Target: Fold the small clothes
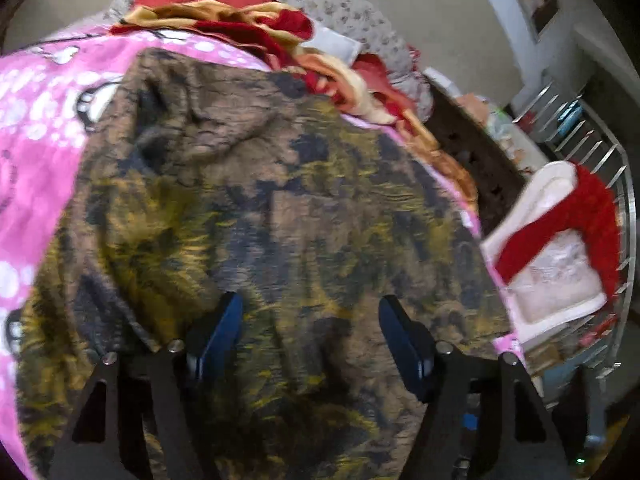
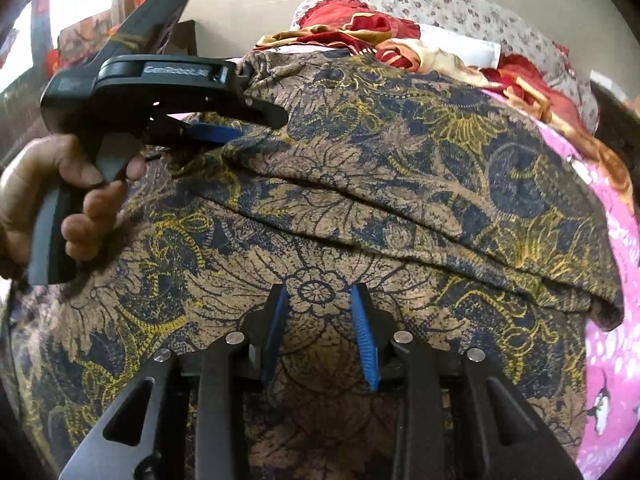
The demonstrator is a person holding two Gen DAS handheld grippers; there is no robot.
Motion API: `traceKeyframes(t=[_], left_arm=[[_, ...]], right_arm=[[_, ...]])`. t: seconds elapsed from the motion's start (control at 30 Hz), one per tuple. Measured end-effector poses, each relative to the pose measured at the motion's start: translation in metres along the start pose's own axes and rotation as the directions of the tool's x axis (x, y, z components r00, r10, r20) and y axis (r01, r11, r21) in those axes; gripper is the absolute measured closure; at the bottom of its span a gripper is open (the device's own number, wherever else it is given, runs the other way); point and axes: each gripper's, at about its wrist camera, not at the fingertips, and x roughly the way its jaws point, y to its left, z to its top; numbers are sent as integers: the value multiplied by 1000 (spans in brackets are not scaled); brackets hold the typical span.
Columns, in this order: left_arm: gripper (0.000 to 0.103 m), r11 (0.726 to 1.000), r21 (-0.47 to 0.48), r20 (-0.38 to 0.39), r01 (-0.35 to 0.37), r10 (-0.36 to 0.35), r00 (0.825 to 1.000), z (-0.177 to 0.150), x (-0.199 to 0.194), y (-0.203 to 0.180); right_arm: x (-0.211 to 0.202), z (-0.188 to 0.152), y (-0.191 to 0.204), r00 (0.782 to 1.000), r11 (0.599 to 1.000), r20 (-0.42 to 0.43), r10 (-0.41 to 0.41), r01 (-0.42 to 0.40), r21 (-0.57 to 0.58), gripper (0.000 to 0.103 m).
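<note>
Bedroom; pink bedsheet (image 1: 36, 128) under everything, red-gold blanket (image 1: 224, 24) heaped at the far end. Brown floral garment (image 2: 360, 184) lies spread on the sheet, one flap already doubled over along a diagonal crease. Long axis seems to run away from the cameras toward the blanket. Left gripper (image 1: 310, 336) hovers over the cloth, fingers apart, empty. Right gripper (image 2: 318, 332) likewise parted, nothing gripped. Likely mid-fold; next needs an edge pinched and carried across.

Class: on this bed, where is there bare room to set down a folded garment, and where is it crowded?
Free: pink sheet left of the patterned garment, and a pink strip to its right. Crowded: red-gold bedding heaped at the far end.
</note>
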Motion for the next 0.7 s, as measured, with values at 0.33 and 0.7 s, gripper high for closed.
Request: traceKeyframes(t=[0.33, 0.7], left_arm=[[25, 998, -55, -38, 20, -22, 999, 20, 22, 0], [80, 994, -105, -39, 4, -8, 999, 17, 12, 5]], right_arm=[[2, 1, -6, 999, 999, 1, 32, -32, 26, 84], [2, 0, -5, 1000, 999, 0, 26, -26, 21, 84]])
